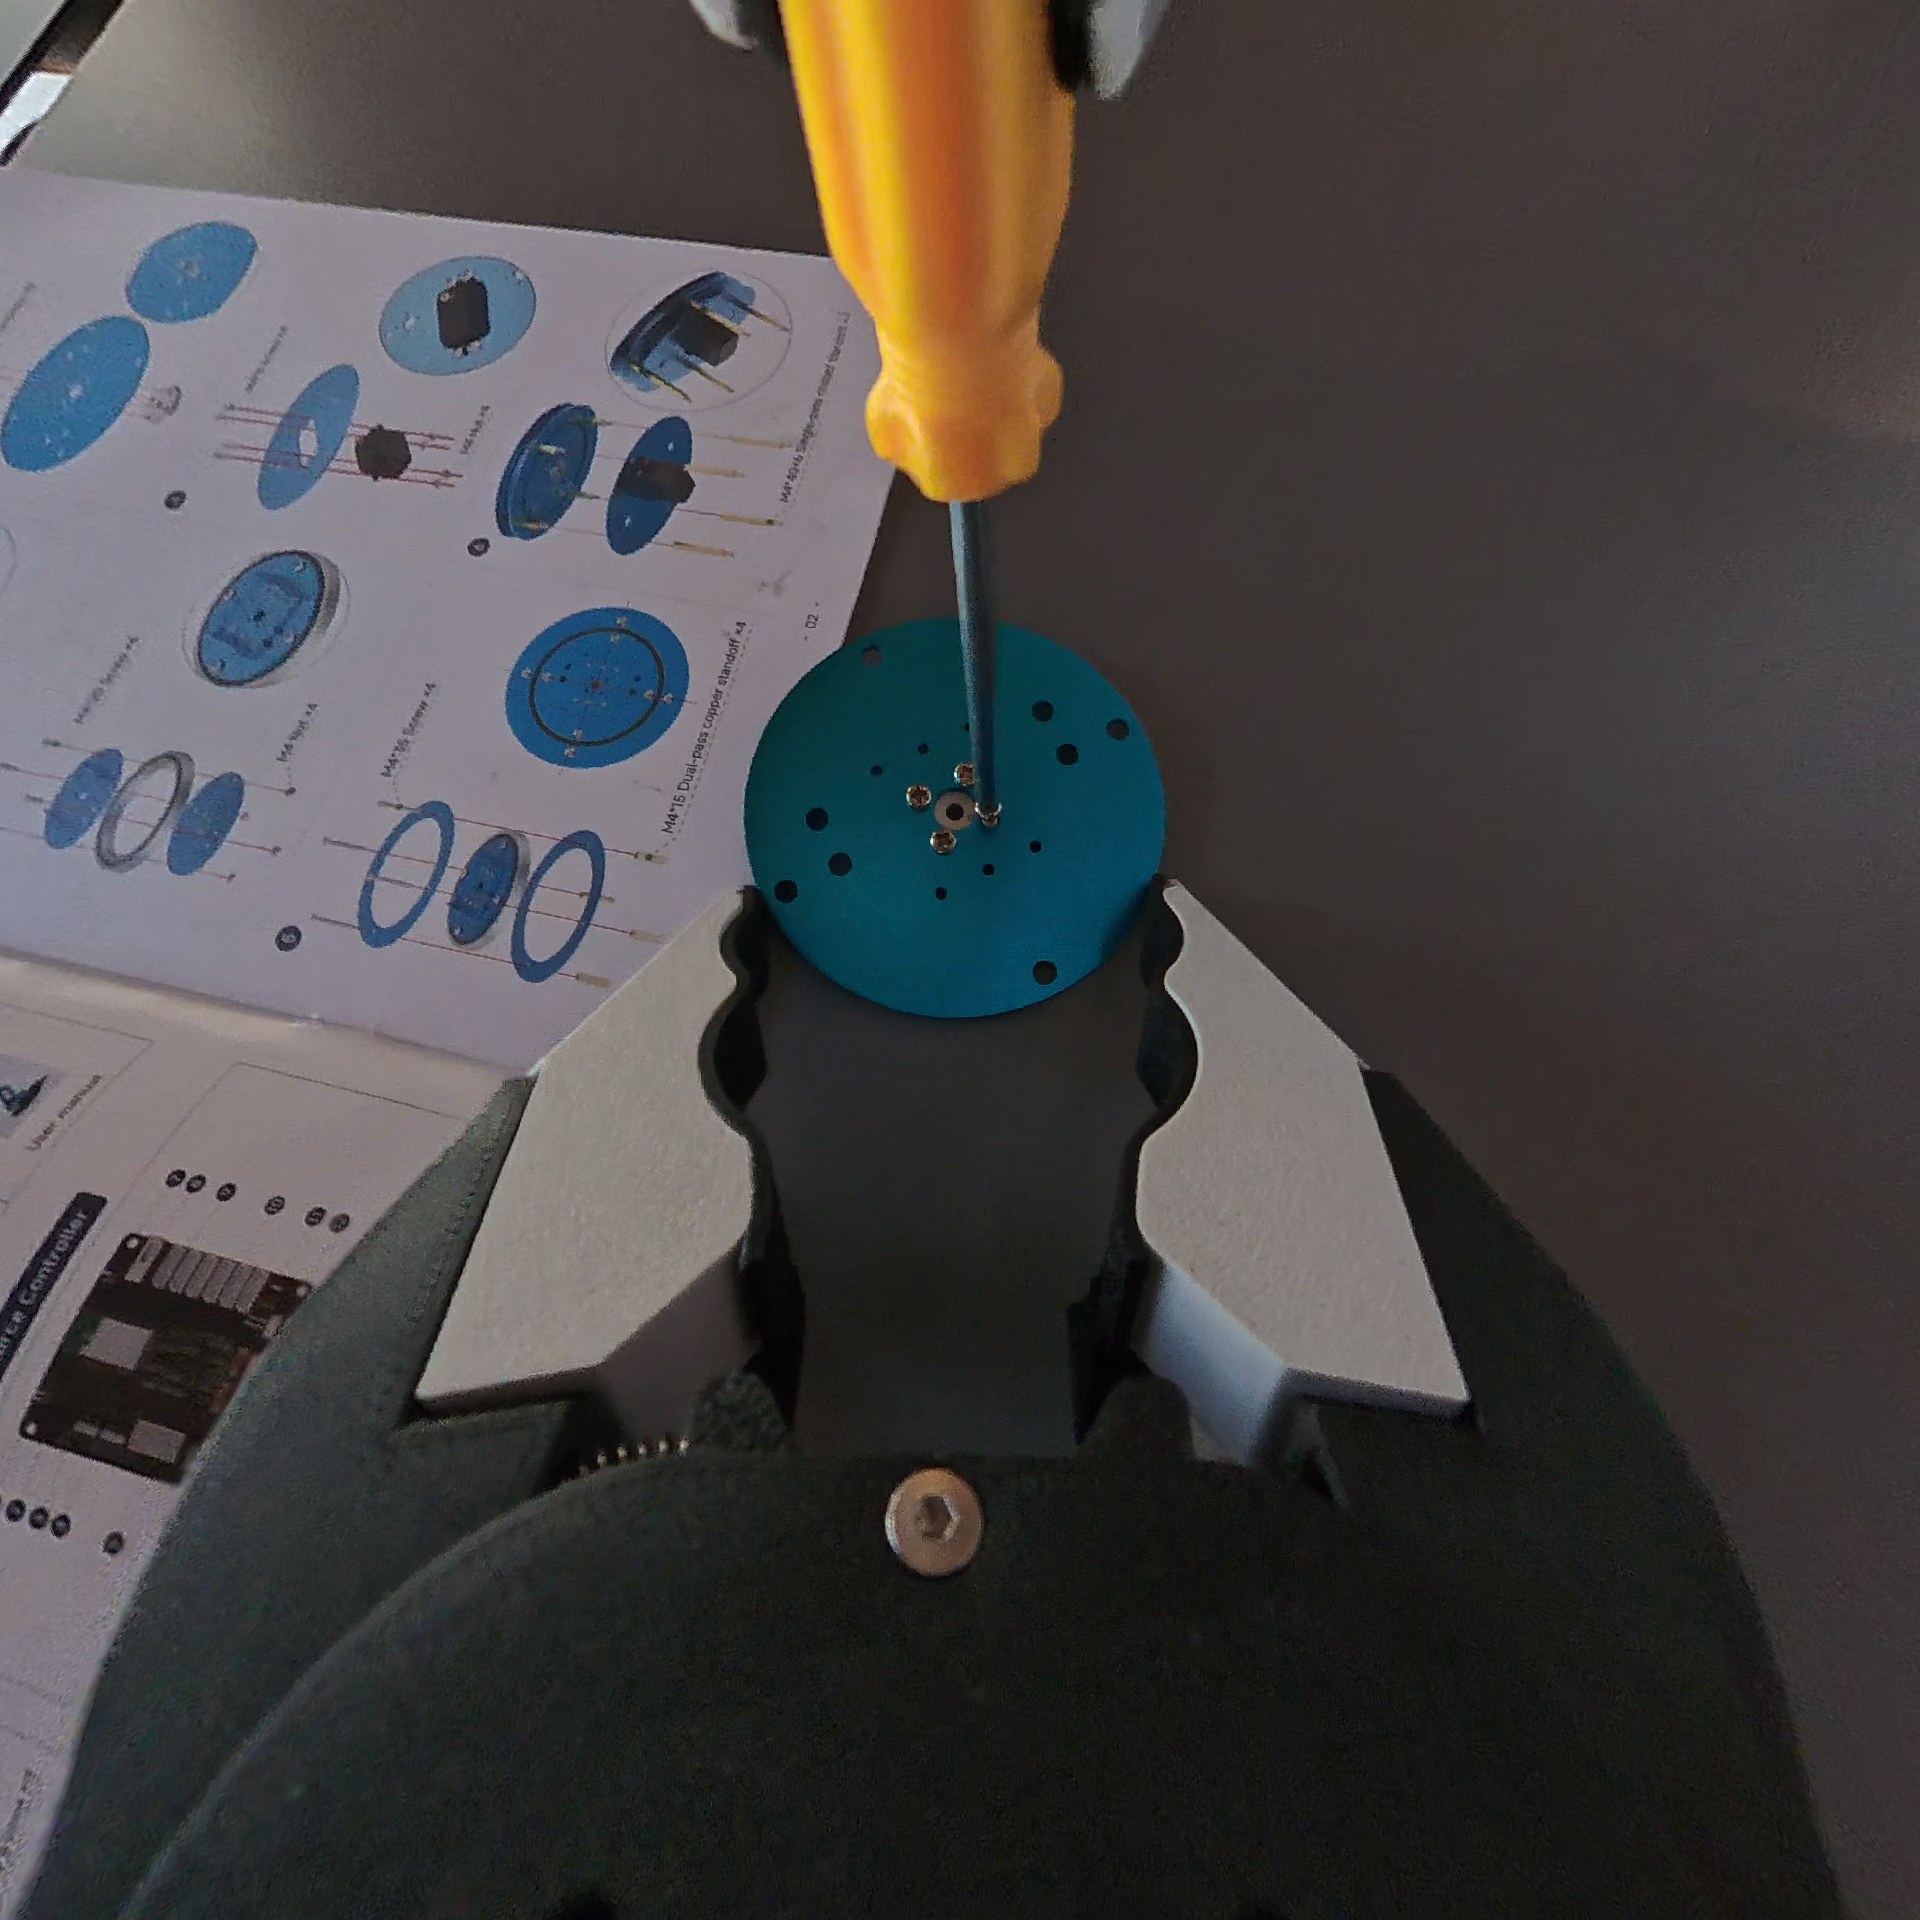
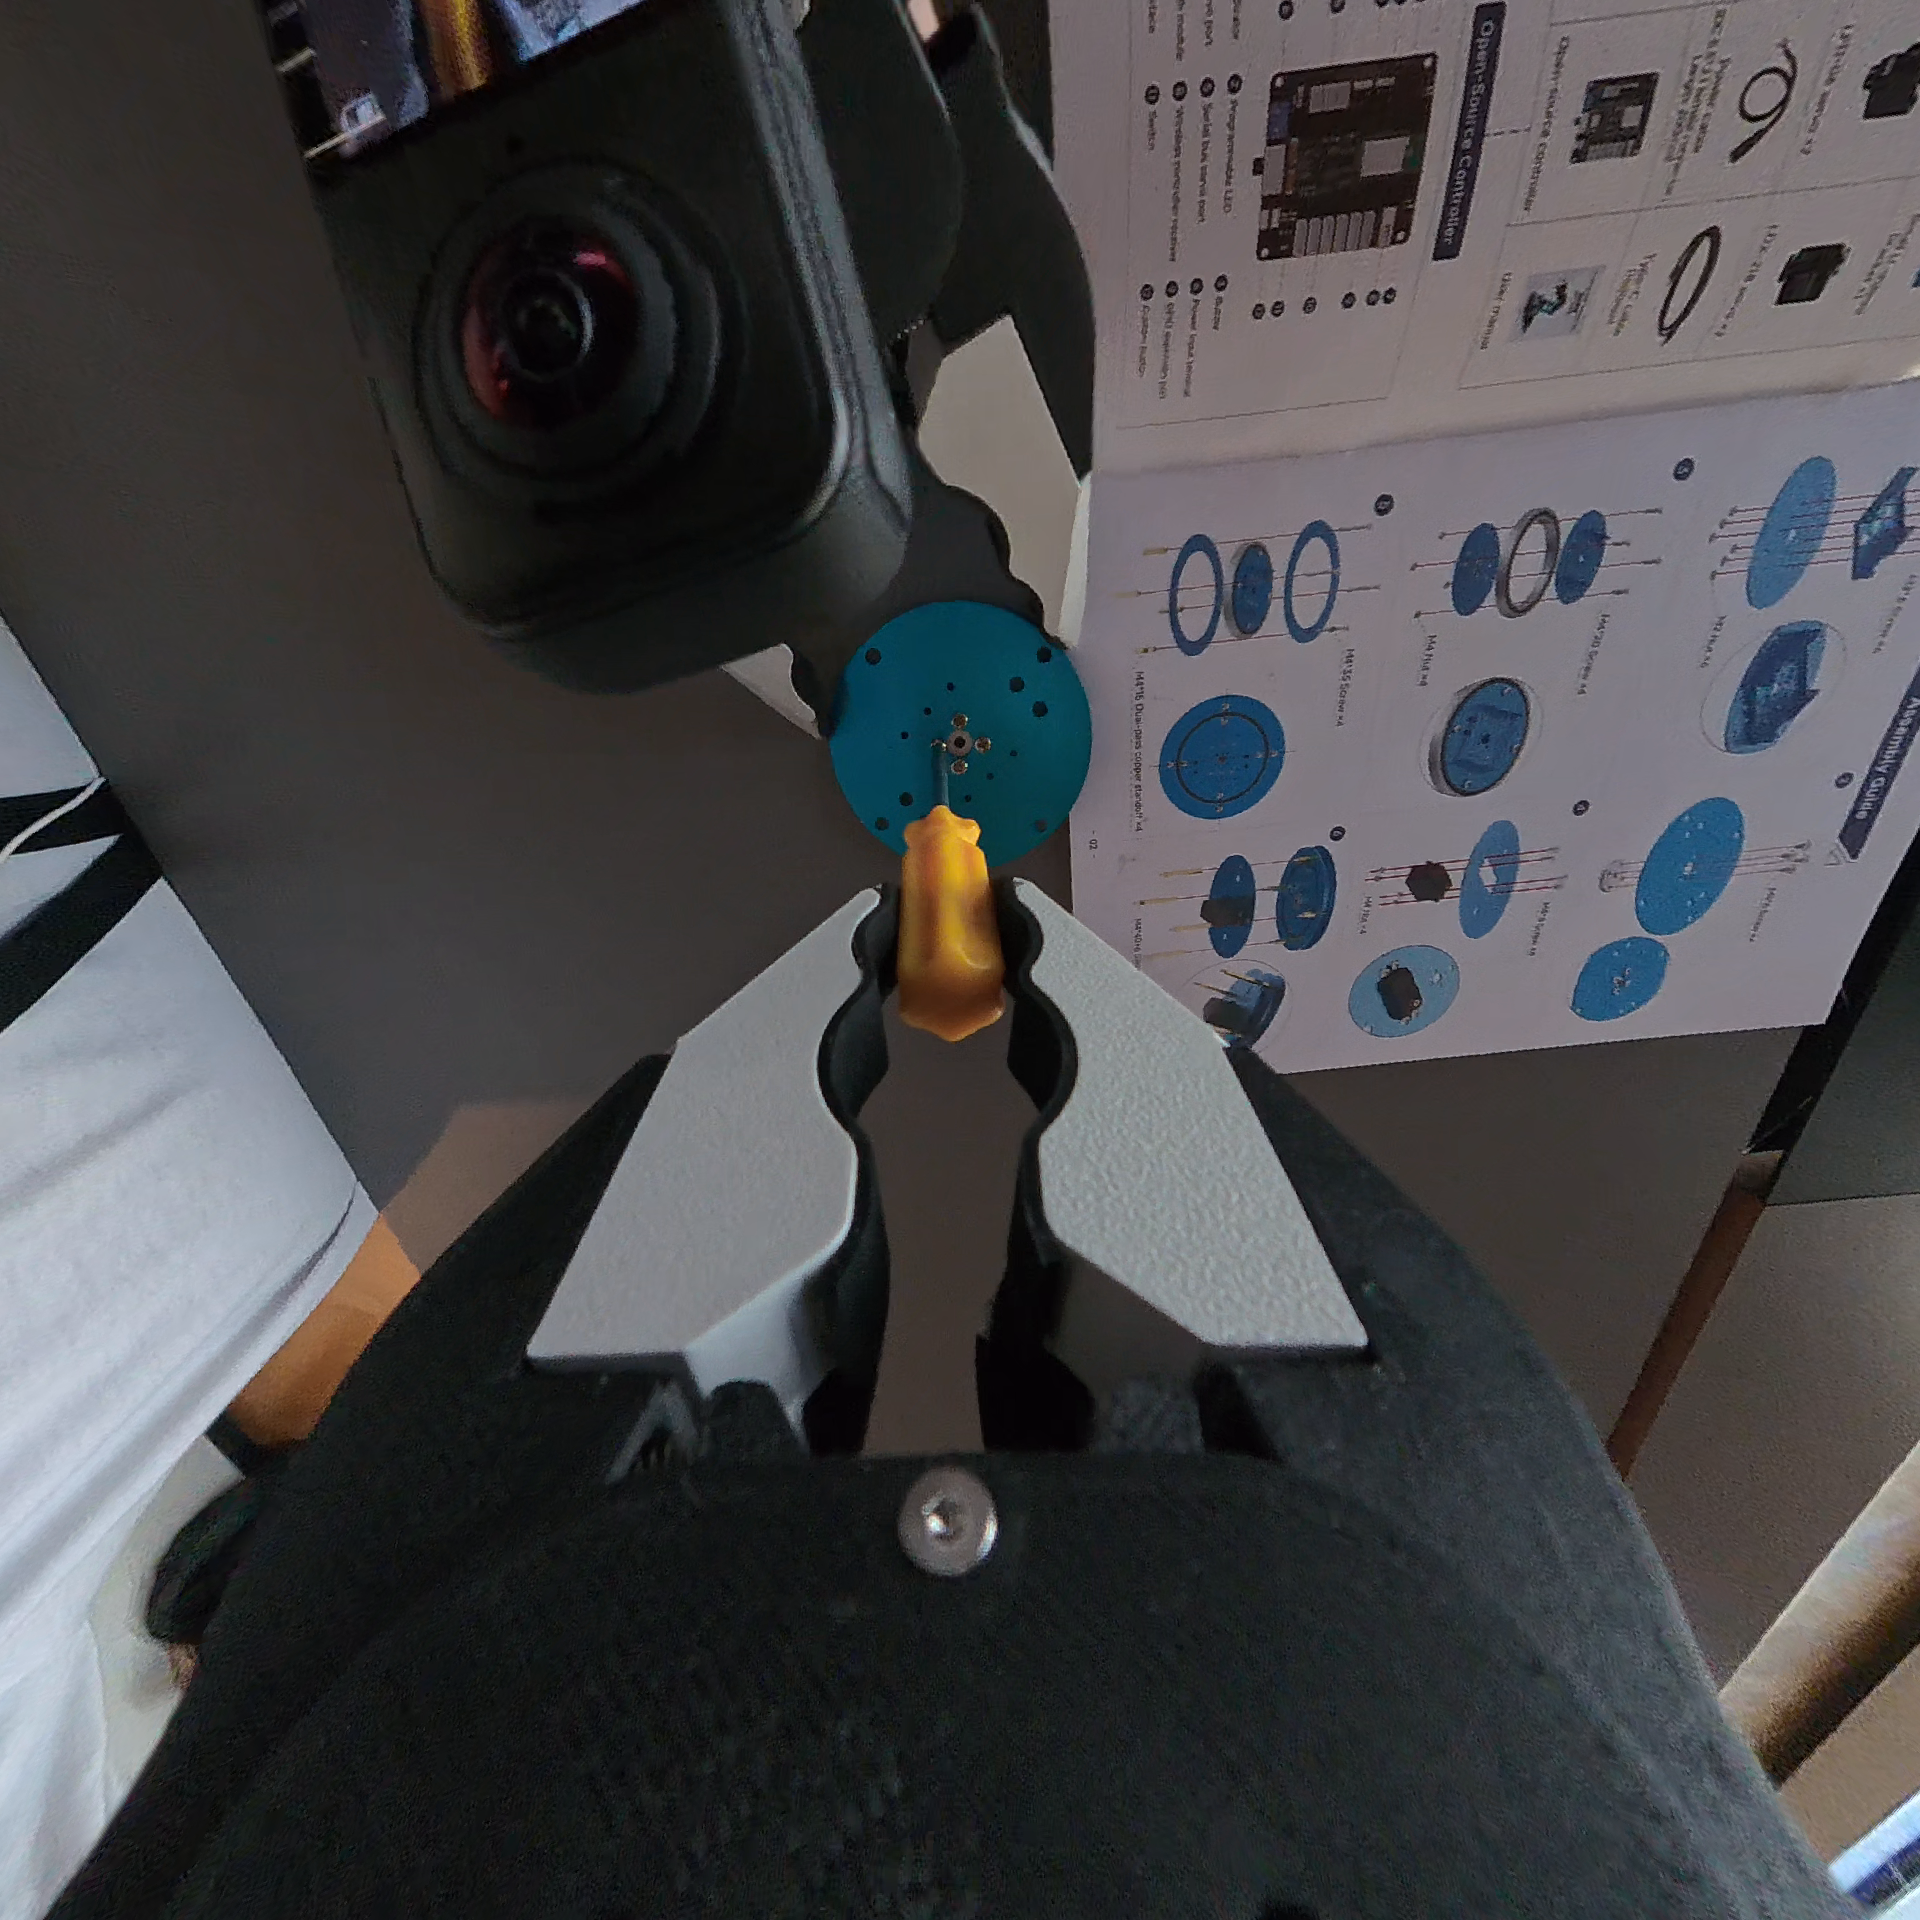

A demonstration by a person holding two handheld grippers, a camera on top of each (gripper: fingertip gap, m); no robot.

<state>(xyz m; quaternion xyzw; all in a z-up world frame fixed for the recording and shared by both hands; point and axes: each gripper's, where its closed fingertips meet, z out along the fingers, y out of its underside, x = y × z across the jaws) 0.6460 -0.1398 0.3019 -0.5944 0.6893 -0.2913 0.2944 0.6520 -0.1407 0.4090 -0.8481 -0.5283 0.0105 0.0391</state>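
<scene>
A round blue metal disc (image 1: 883, 935) with many holes lies on the dark grey table (image 1: 1507, 520). My left gripper (image 1: 956, 891) is shut on the disc, its fingertips (image 1: 1179, 914) against the disc's two side edges. Several small screws (image 1: 920, 797) ring the disc's centre hole. My right gripper (image 2: 951, 891) is shut on the yellow handle of a screwdriver (image 2: 945, 935). The screwdriver (image 1: 956, 260) stands nearly upright over the disc (image 2: 1013, 717), its tip on the screw right of the centre hole. The left gripper's black camera (image 2: 623, 343) fills the upper left of the right wrist view.
A printed assembly sheet (image 1: 416, 623) with diagrams of blue discs lies left of the disc and touches its edge; it shows on the right in the right wrist view (image 2: 1507, 727). A person's white garment (image 2: 125, 1143) is at the left. Bare table lies to the right in the left wrist view. There is about 11 cm between the tips of the two grippers.
</scene>
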